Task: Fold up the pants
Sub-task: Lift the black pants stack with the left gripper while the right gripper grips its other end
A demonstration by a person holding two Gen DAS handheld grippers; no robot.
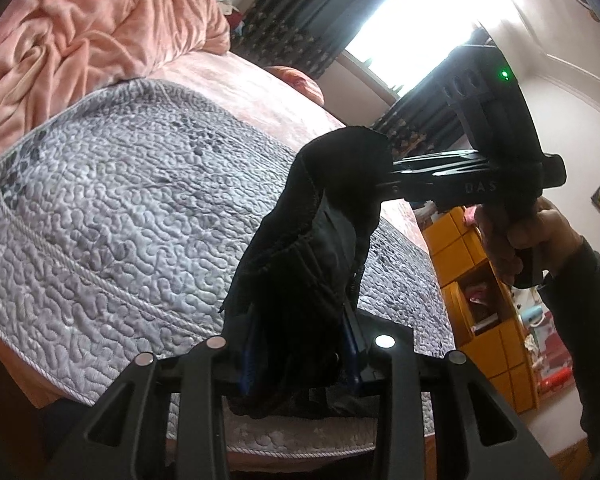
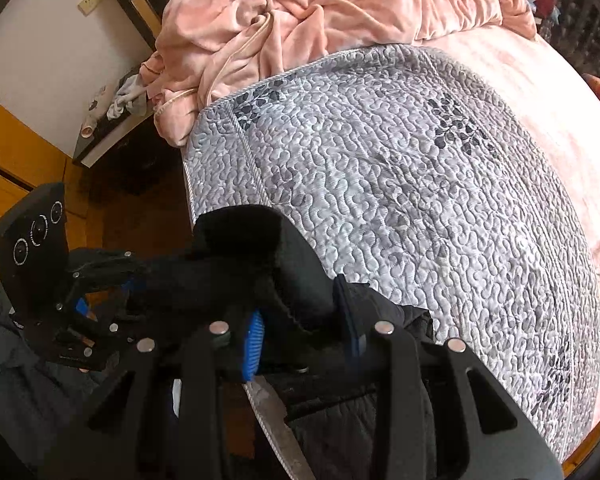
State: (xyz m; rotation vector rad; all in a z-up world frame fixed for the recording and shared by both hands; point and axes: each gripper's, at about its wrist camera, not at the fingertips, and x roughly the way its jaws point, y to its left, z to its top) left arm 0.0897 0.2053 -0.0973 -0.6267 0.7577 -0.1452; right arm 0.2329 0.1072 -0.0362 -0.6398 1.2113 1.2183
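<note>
The black pants [image 1: 300, 280] hang in the air above the near edge of the bed, held by both grippers. My left gripper [image 1: 300, 360] is shut on the pants' waistband, with cloth bunched between its blue pads. In the left wrist view my right gripper [image 1: 388, 180] comes in from the right and is shut on the upper end of the pants. In the right wrist view the pants [image 2: 236, 264] stretch from my right gripper [image 2: 304, 340] to my left gripper [image 2: 128, 280] at the left. The rest of the pants droops below the bed edge.
A grey quilted mattress cover [image 1: 120, 220] spreads over the bed [image 2: 420, 184]. A crumpled pink blanket [image 2: 320, 8] lies at the bed's far end. A dark nightstand [image 2: 112, 136] stands by the bed. Orange wooden cabinets [image 1: 480, 300] and a curtained window [image 1: 400, 20] are behind.
</note>
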